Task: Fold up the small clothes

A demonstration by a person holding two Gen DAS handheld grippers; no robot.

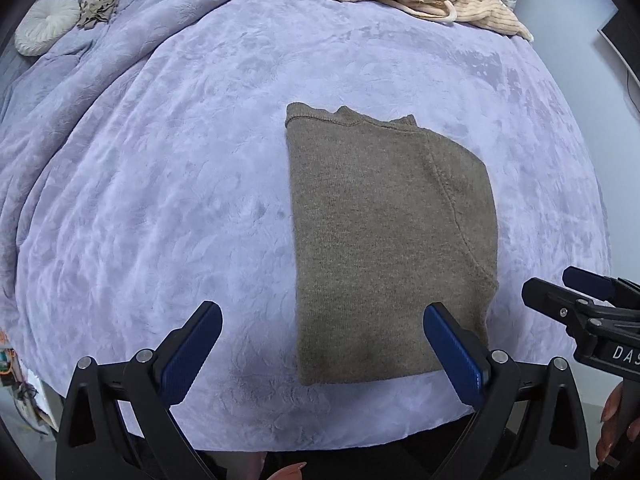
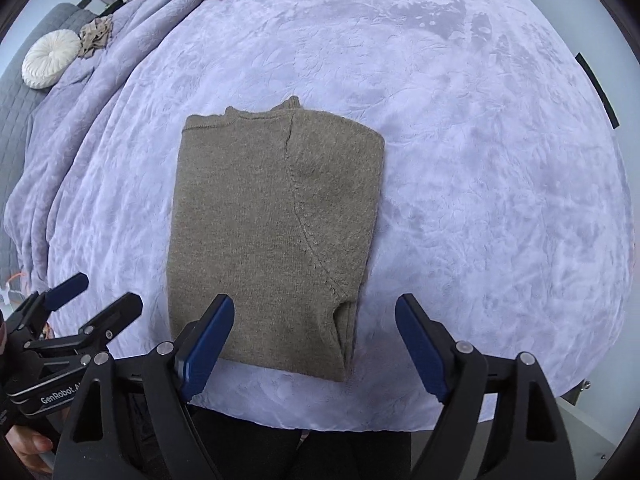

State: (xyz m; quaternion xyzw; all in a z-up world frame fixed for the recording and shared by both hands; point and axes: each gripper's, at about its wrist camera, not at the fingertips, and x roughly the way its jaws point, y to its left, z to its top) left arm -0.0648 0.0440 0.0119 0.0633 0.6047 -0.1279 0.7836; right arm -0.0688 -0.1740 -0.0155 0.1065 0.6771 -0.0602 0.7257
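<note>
Already folded narrow, the taupe knit sweater [image 1: 384, 240] lies flat on the lavender bedspread [image 1: 180, 200], close to its near edge.

Soft, limp and light, it likely wants pinching at its near corners; left gripper [image 1: 322, 354] and right gripper [image 2: 314, 354] hover wide, holding nothing.

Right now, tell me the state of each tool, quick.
Left tool: open, holding nothing, above the near edge of the sweater.
Right tool: open, holding nothing, above the same sweater.
</note>
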